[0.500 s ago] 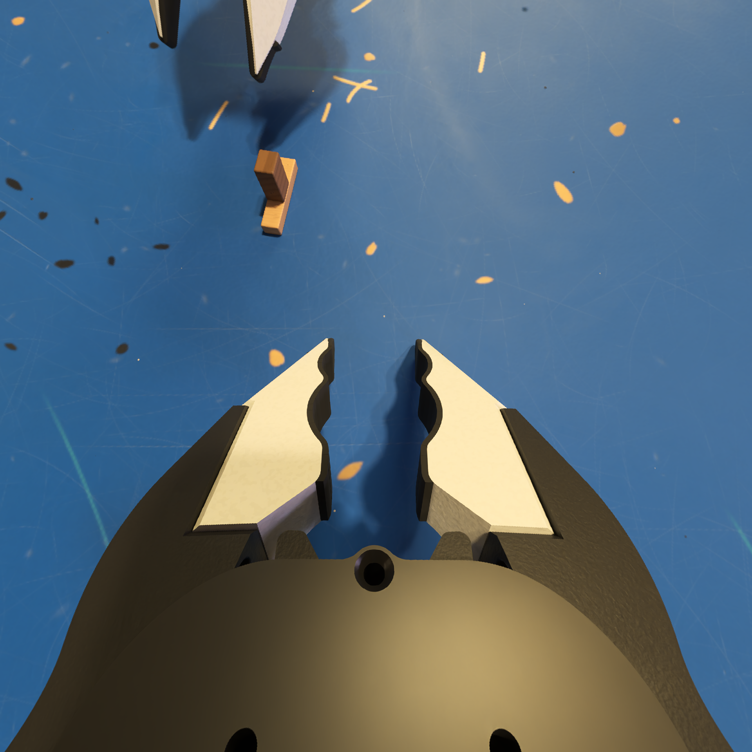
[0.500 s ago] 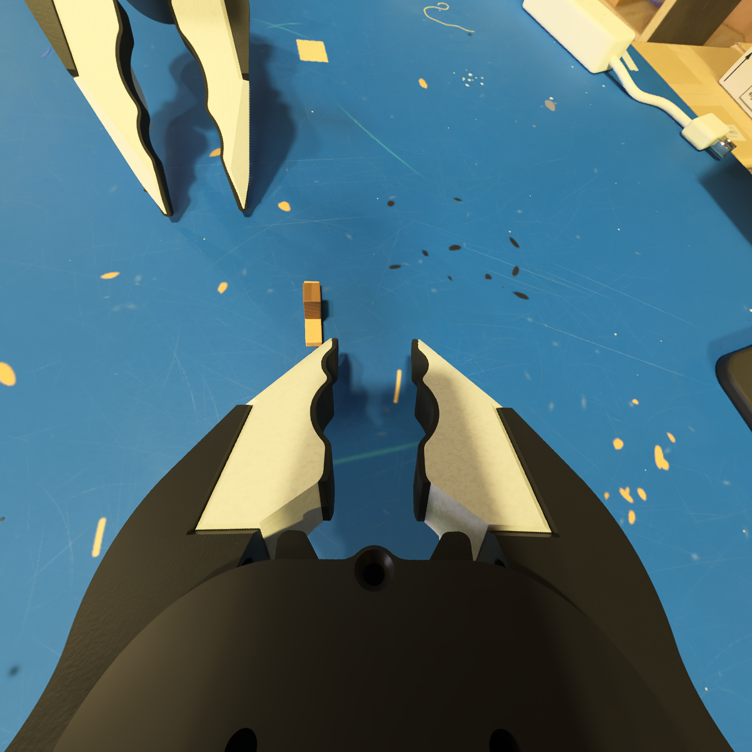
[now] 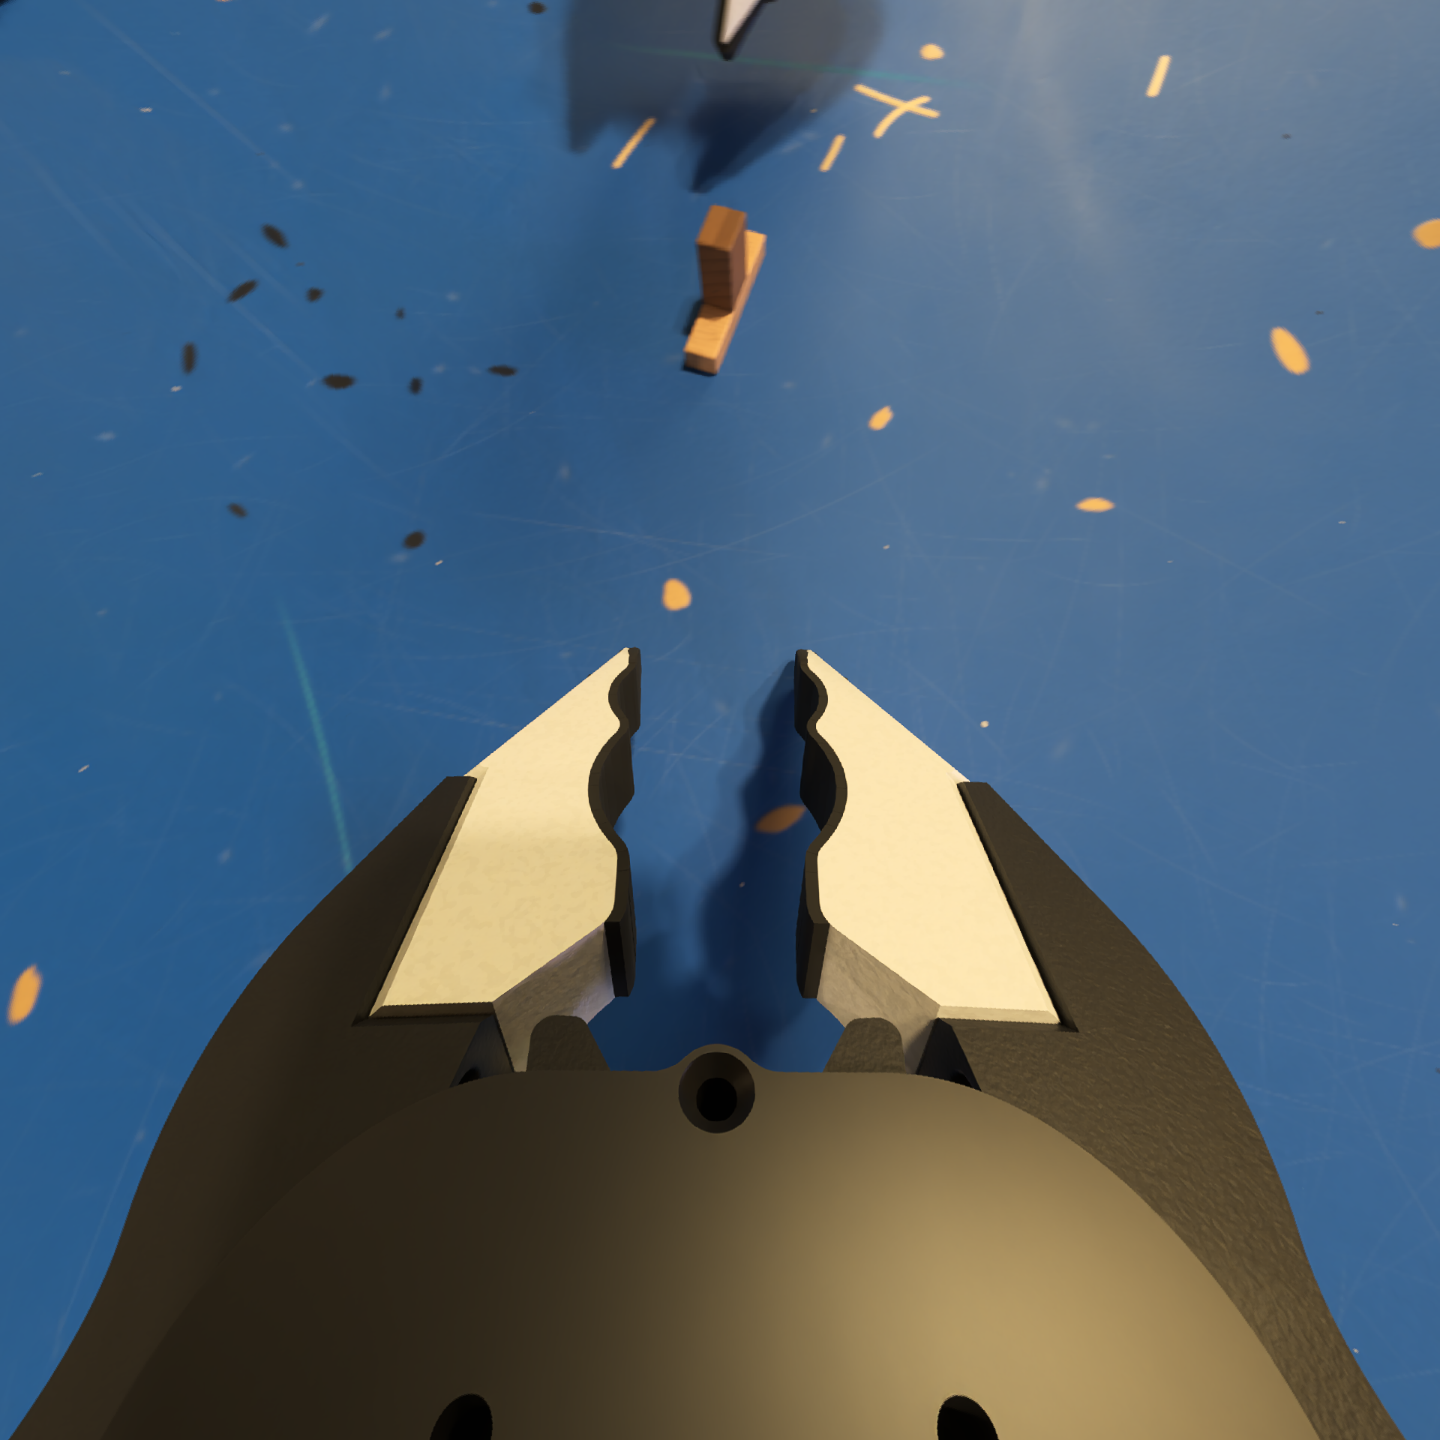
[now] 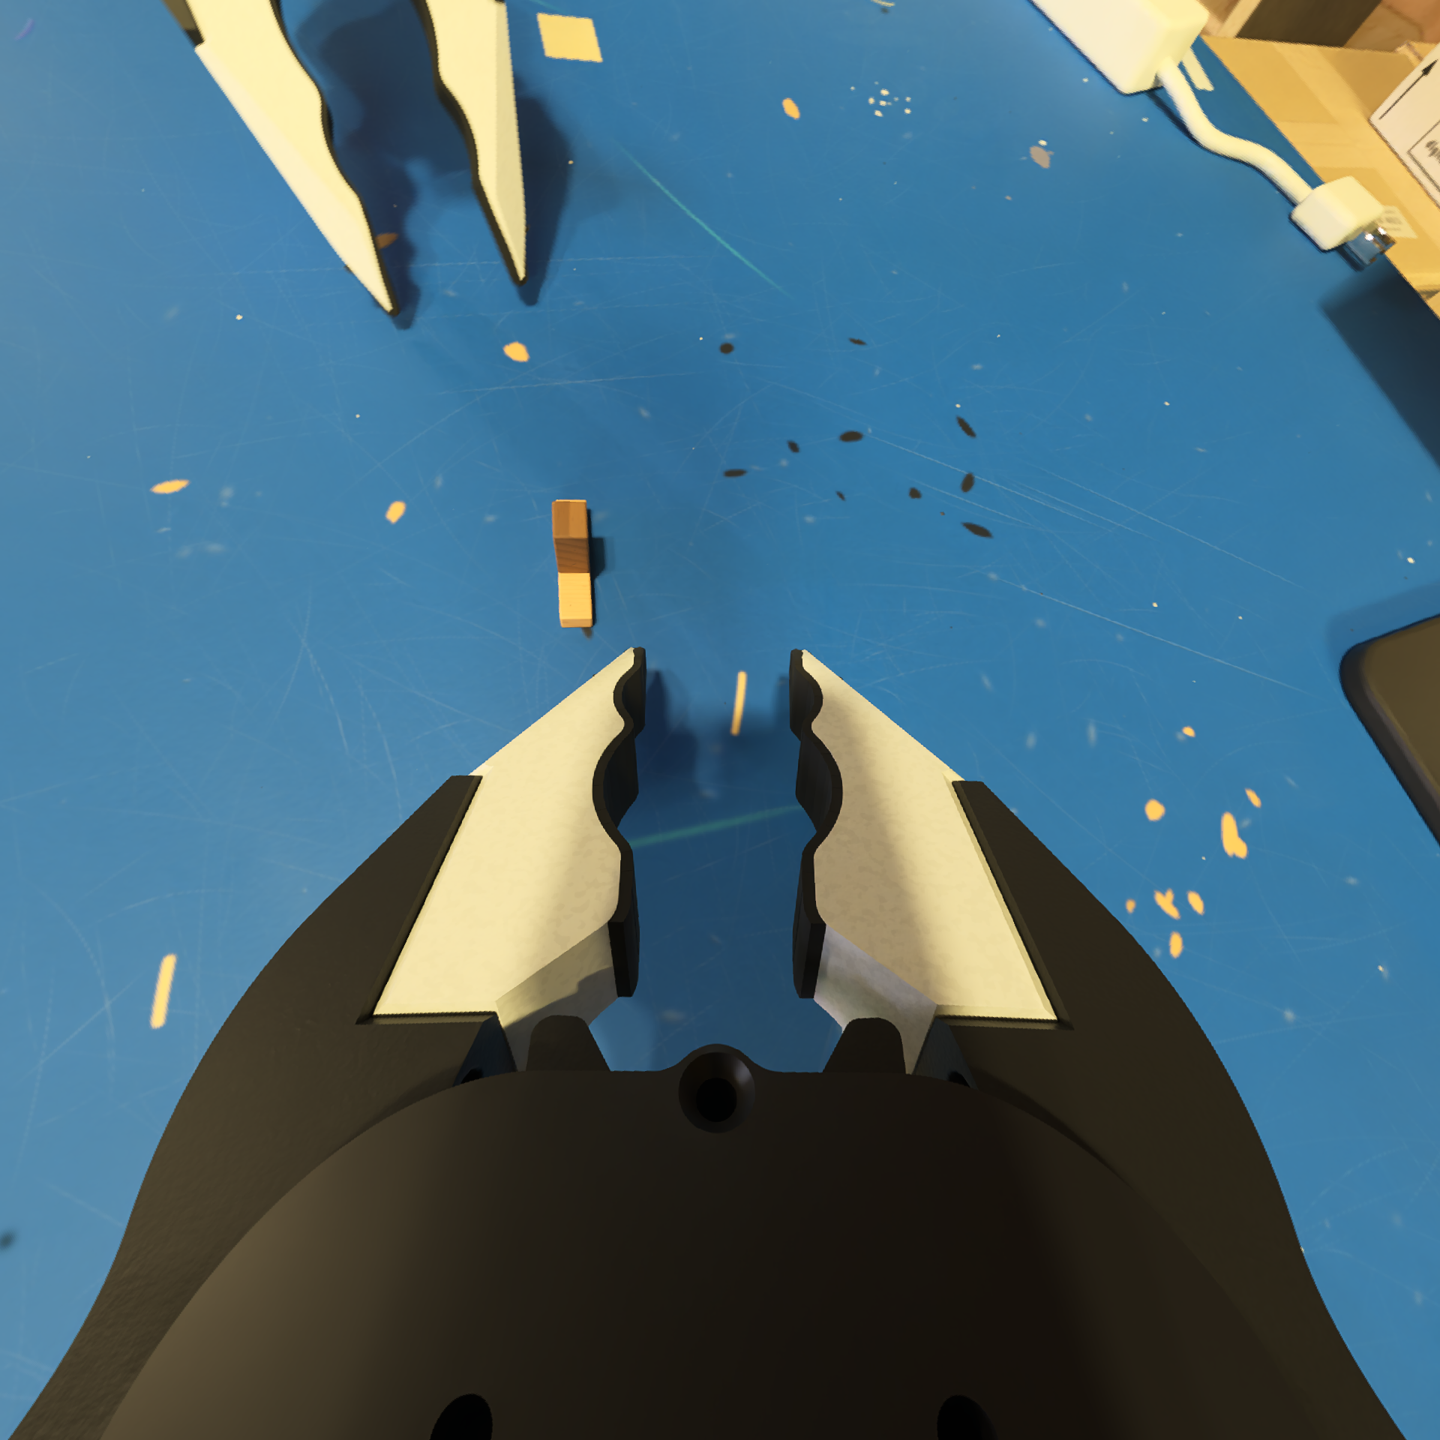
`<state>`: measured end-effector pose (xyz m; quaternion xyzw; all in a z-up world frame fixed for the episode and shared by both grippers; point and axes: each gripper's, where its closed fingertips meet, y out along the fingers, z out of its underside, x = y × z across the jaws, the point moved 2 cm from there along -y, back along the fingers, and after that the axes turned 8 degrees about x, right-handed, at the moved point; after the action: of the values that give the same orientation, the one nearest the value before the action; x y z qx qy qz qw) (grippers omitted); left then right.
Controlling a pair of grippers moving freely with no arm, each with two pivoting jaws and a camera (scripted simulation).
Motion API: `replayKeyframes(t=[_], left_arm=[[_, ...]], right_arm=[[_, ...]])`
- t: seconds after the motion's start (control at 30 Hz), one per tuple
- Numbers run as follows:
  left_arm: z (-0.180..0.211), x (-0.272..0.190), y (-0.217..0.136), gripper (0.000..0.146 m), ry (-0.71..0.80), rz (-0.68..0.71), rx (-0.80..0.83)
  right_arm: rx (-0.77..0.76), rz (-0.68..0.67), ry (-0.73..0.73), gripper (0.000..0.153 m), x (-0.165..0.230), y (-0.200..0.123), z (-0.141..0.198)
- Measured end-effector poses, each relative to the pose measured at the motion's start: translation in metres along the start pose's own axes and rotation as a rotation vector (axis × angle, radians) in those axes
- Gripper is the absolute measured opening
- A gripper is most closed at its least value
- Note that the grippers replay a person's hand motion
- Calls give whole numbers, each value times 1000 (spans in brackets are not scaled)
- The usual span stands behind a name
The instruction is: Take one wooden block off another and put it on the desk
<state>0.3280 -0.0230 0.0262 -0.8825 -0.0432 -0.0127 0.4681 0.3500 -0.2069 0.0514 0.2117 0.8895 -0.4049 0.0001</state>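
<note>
A small dark brown wooden block (image 3: 721, 257) stands on a flat light wooden block (image 3: 713, 343) on the blue desk (image 3: 1130, 701). My left gripper (image 3: 717, 654) is open and empty, well short of the blocks, which lie straight ahead of it. In the right wrist view the dark block (image 4: 570, 538) and the light block (image 4: 575, 604) lie just ahead and left of my right gripper (image 4: 717, 654), which is open and empty. The left gripper (image 4: 456, 288) shows beyond the blocks there. One right fingertip (image 3: 736, 27) shows at the top of the left wrist view.
A white power adapter (image 4: 1122, 39) with a cable and plug (image 4: 1340, 214) lies at the far right of the desk beside cardboard (image 4: 1325, 86). A dark flat object (image 4: 1402, 717) sits at the right edge. Paint flecks dot the mat.
In the left wrist view the blocks have shifted right and farther up, now centred ahead. The right gripper has drawn back a little from the blocks. Both grippers stay open.
</note>
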Motion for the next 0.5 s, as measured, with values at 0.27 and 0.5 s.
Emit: replayKeyframes(t=[0.27, 0.5], left_arm=[[-6, 24, -18, 39, -79, -121, -114], [-15, 24, -21, 39, -90, -111, -167]], right_arm=[[-1, -42, -29, 38, 12, 7, -5], [122, -27, -88, 39, 35, 38, -21]])
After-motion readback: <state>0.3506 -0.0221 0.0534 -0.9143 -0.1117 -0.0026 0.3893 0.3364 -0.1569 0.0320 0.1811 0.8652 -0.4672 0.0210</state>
